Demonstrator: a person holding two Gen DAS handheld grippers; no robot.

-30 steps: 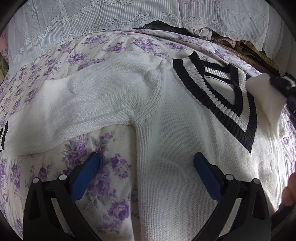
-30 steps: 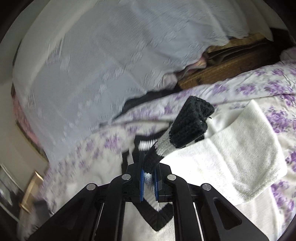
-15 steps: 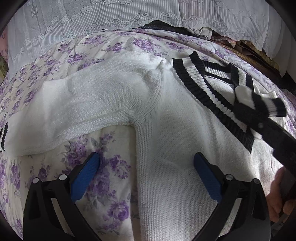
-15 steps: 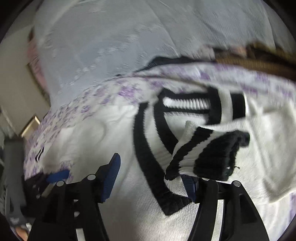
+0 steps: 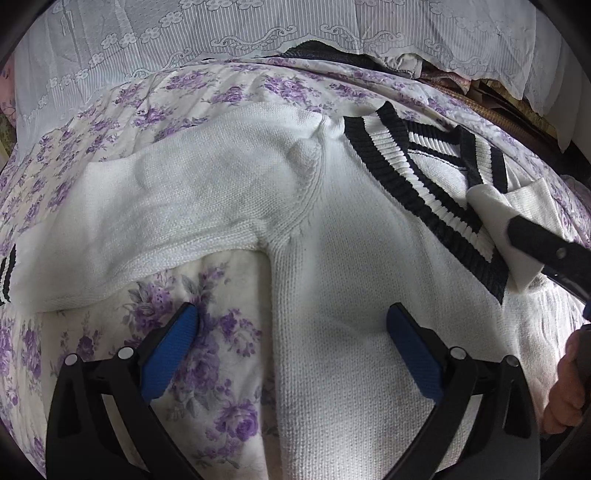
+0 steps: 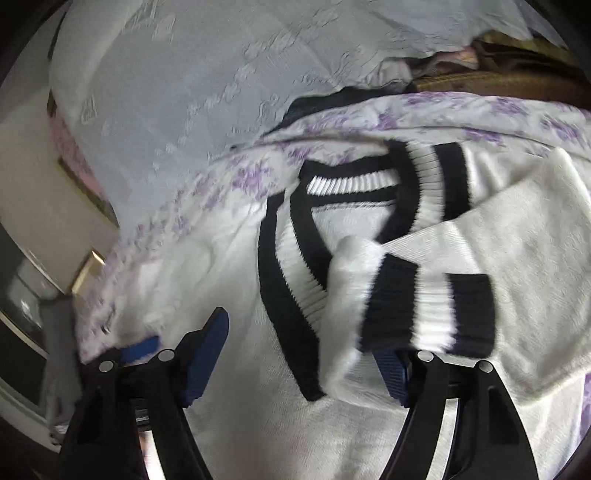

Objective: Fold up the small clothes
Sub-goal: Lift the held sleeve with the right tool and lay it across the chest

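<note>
Two tools work over a white knitted sweater [image 5: 332, 280] that lies spread flat on a bed, on a bedspread [image 5: 207, 354] printed with purple flowers. The sweater has a V-neck [image 5: 417, 184] edged in black and white stripes. One sleeve [image 5: 166, 221] stretches out flat across the bedspread to the left in the left wrist view, its striped cuff at the picture's edge.

The left tool [image 5: 291, 350] hangs above the sweater's side edge with its blue pads well apart and nothing between them; one pad is over the bedspread, the other over the sweater's body.

The other sleeve [image 6: 498, 258] is folded in across the chest, and its black and white cuff [image 6: 428, 310] lies just below the V-neck. The right tool [image 6: 303, 354] is opening, its pads wide apart; the cuff sits just beside the right-hand pad and is not pinched between the two. In the left wrist view a black finger of this tool crosses the folded sleeve, and part of a hand [image 5: 567, 387] shows at the right edge.

A white lace curtain [image 5: 258, 33] hangs behind the bed.
</note>
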